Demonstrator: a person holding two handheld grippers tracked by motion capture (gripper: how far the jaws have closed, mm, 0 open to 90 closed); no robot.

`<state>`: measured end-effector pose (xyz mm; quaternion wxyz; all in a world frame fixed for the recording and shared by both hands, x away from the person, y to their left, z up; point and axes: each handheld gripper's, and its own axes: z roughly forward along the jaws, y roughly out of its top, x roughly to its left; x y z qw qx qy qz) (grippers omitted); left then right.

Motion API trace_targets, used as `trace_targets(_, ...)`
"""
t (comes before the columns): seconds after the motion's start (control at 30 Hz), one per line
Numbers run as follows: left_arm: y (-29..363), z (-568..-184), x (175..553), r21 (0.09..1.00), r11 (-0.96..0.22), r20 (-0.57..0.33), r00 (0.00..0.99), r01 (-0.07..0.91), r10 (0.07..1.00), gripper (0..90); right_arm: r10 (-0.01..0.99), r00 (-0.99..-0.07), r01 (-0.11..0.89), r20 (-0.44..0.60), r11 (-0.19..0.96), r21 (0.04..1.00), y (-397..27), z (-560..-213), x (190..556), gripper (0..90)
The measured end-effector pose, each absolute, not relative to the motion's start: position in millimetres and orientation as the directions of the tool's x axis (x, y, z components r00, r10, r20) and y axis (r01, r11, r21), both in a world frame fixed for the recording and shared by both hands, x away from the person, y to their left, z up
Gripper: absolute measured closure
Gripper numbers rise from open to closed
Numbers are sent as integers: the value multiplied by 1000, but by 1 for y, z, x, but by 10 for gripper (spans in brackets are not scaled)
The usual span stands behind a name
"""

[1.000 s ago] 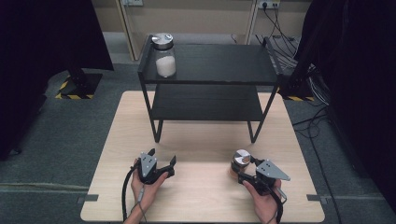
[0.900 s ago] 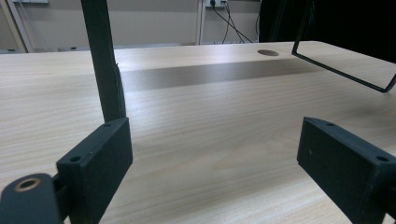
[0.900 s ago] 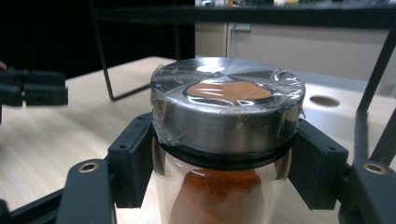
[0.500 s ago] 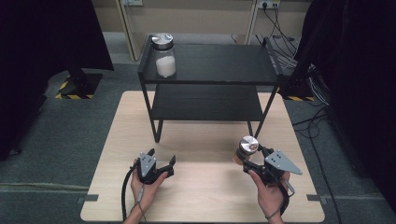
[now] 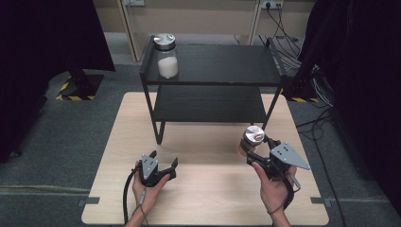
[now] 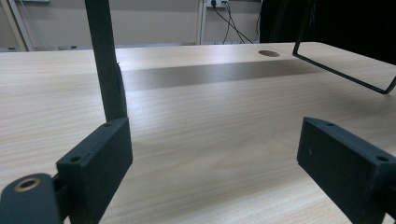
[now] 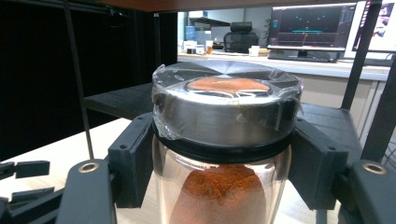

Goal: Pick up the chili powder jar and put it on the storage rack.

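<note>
The right gripper (image 5: 252,150) is clamped on a glass jar of orange-brown powder (image 5: 251,140), jaws pressed to either side just under the lid, and in the high view the jar sits at lower right of the frame, just in front of the black two-tier shelf (image 5: 213,82). Whether it rests on the surface (image 5: 208,198) or hangs above it cannot be told. So the pick-up looks done; the placing looks like what is left, probably beside the matching jar of white powder (image 5: 166,56) that already stands at the upper left corner of the shelf's top tier. From the right gripper view the held jar (image 7: 226,140) is round, clear-walled, capped with a brushed metal lid (image 7: 225,109) sealed in crinkled plastic film, a dark ring beneath it; smooth glass, so a firm hold seems wise. The left gripper (image 5: 161,165) lies low at lower left of the frame, jaws spread wide with nothing between them. Its own view shows blocky matte black pads (image 6: 95,163) over pale wood grain, a thin black shelf leg (image 6: 106,60) rising ahead.
</note>
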<state>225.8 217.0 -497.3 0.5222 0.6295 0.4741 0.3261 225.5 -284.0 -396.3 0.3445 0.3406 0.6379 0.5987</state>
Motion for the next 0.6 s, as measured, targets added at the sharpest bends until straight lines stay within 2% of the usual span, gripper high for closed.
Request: trace_targets(0.6,217,-497,226,966,0,-88,332,258,939,99,887,-461,-2,-35,38,999,-261,-361,229,322)
